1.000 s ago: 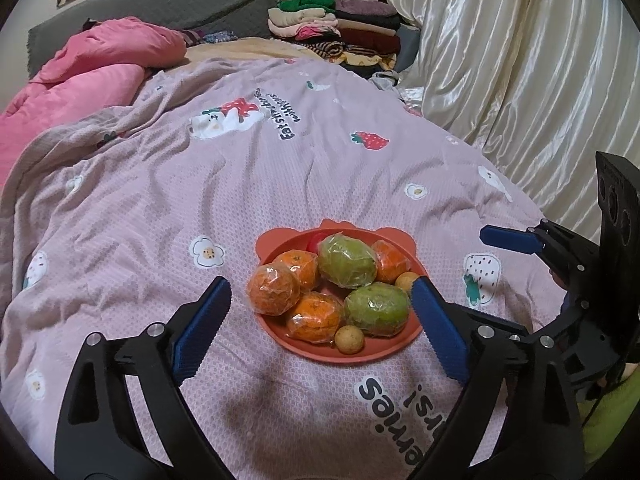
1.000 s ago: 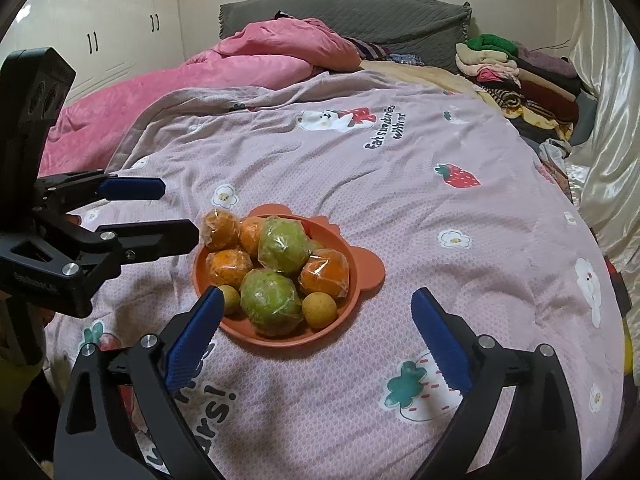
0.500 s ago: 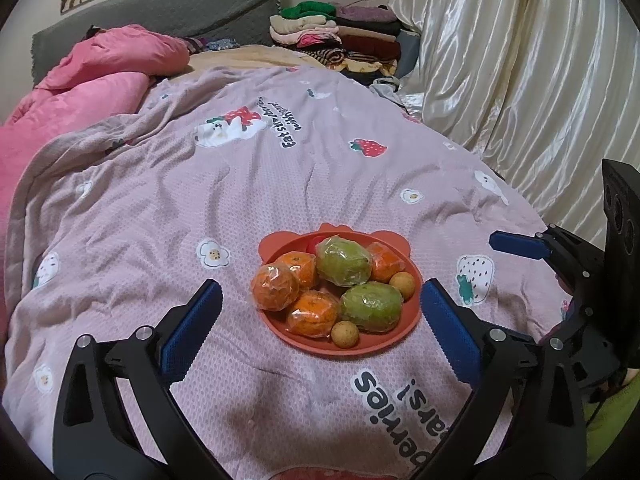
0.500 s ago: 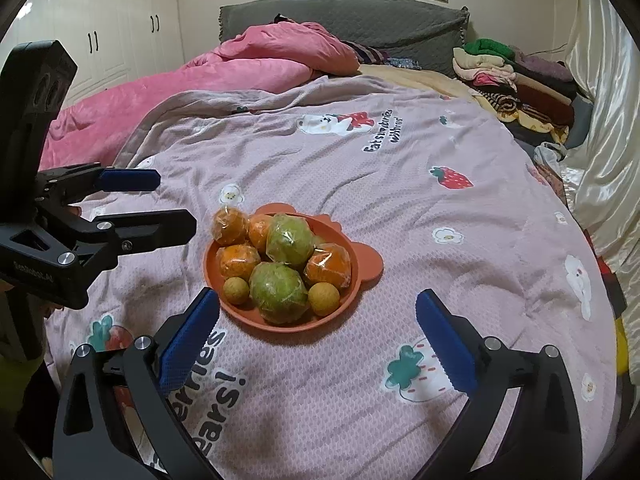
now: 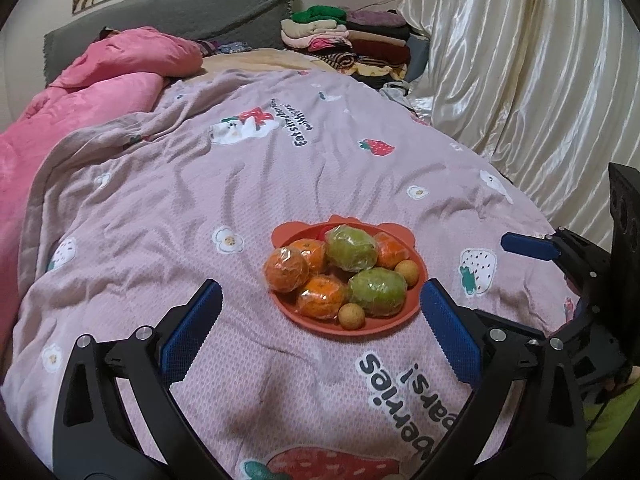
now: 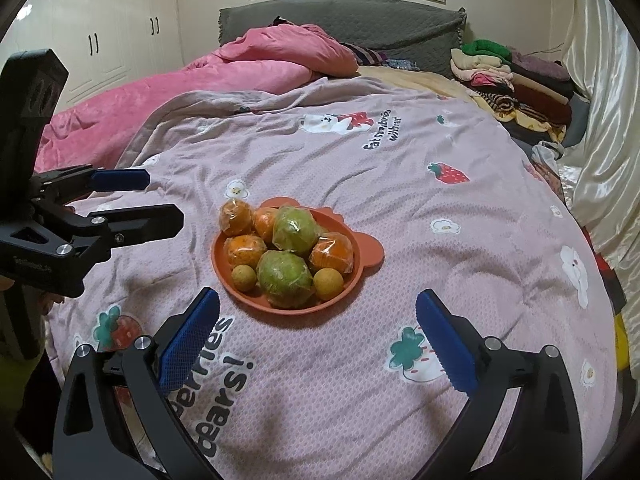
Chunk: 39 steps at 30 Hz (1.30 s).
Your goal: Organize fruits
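pink bedspread (image 5: 168,208) fills the view, orange plate (image 5: 416,312) of wrapped fruit (image 5: 352,250) near its front edge. left gripper (image 5: 320,322) has just spread wide and drawn back (nothing between the pads); right gripper (image 6: 318,338) gapes empty too, so sorting hasn't begun.

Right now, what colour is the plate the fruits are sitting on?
The plate is orange-red, with small ear-like tabs on its rim; the right wrist view shows it best.
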Tool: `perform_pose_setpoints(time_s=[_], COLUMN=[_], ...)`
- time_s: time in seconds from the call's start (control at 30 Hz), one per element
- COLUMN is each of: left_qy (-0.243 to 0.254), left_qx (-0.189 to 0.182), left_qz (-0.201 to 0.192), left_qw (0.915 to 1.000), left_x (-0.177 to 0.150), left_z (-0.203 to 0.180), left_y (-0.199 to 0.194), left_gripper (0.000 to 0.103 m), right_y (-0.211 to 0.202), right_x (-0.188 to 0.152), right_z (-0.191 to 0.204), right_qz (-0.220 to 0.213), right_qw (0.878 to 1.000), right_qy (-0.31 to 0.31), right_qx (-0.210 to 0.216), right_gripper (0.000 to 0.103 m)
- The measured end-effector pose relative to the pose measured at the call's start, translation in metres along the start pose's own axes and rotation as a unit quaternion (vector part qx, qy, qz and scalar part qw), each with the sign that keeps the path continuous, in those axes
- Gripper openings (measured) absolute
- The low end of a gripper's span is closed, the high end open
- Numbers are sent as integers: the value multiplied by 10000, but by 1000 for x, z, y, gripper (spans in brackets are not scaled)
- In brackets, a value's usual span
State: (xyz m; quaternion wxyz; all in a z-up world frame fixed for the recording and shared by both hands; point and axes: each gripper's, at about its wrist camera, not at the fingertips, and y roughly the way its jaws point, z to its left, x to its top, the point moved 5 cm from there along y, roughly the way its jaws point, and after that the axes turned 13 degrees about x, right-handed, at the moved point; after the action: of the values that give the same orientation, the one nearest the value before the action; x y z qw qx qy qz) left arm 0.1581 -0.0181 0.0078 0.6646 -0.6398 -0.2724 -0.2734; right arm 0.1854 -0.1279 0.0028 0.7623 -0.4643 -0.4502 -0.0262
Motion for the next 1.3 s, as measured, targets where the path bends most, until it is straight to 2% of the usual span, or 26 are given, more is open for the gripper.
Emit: perform_pose_setpoints(time_s=[0.4,0.77,1.3], left_qy=[-124,-109,-309], left_qx=[72,195,79], left_qz=[-100,-105,220], left_qw=[9998,9997,9992], left_x=[-15,-42,-85], left_z=[0,-6,-7], left_y=[-26,-44,-41], left_gripper=[93,93,93], right_y=[-26,-32,-35], right_x=[-7,-31,-70], right_z=[6,17,20], right_qz=[-227,-152,-89], right_qw=[9996,9997,9986], right_qy=[-35,70,464], right_qx=[-139,-150,-223], right_gripper=[98,98,98])
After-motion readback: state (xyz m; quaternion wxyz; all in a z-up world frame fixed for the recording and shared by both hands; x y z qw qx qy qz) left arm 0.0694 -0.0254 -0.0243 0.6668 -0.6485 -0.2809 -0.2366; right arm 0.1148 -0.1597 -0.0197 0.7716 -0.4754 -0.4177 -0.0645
